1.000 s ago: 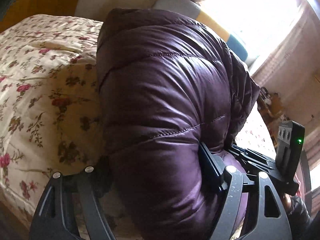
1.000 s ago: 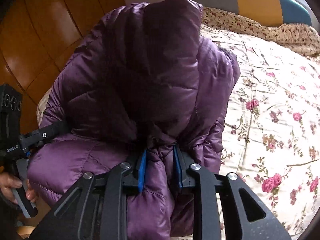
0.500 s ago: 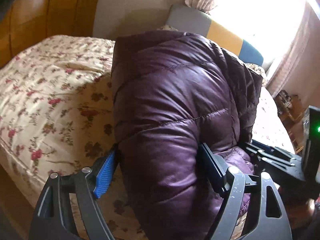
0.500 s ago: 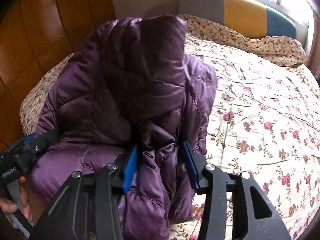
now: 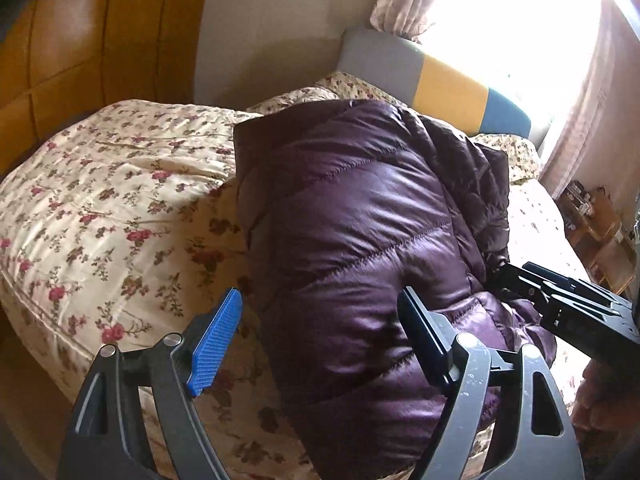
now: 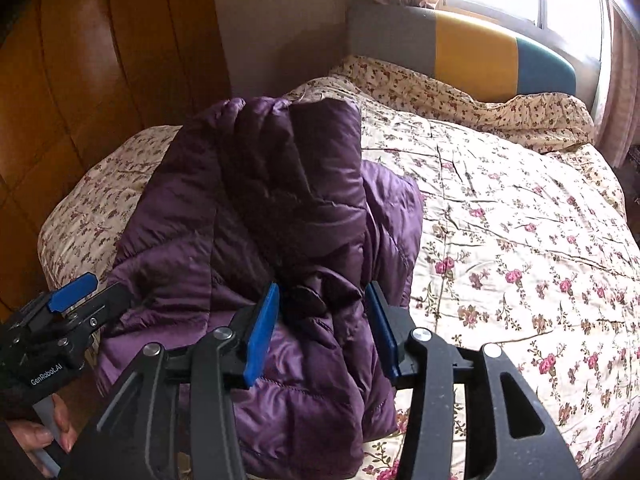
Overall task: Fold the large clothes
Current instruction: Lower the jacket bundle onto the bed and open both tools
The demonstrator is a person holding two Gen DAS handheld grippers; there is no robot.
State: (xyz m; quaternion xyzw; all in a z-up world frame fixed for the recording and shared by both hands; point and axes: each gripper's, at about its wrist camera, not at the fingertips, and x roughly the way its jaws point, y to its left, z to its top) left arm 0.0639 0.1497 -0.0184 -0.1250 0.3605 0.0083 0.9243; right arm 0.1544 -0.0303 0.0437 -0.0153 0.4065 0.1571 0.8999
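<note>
A folded, quilted purple down jacket (image 5: 360, 220) (image 6: 260, 200) lies in a bundle near the bed's front corner. My left gripper (image 5: 320, 300) is open wide, held just above and before the jacket's near end. Its blue left pad hangs over the bedspread, and neither pad presses the cloth. My right gripper (image 6: 322, 292) is open too, its blue pads (image 6: 262, 332) standing apart on either side of a loose fold without pinching it. Each gripper shows in the other's view, the left gripper (image 6: 100, 290) at the jacket's left edge and the right gripper (image 5: 520, 276) at its right.
The bed (image 6: 520, 220) has a cream floral bedspread (image 5: 100, 208). A grey, yellow and blue headboard (image 6: 472, 52) stands under a bright window. Wooden panels (image 6: 80, 80) line the left wall. A hand (image 6: 52, 428) holds the left gripper's handle. Shelves (image 5: 592, 216) stand at the far right.
My right gripper's jaws have opened and let go of the jacket fold. Both grippers have risen and drawn back from the jacket. The left gripper's blue pad has come into view.
</note>
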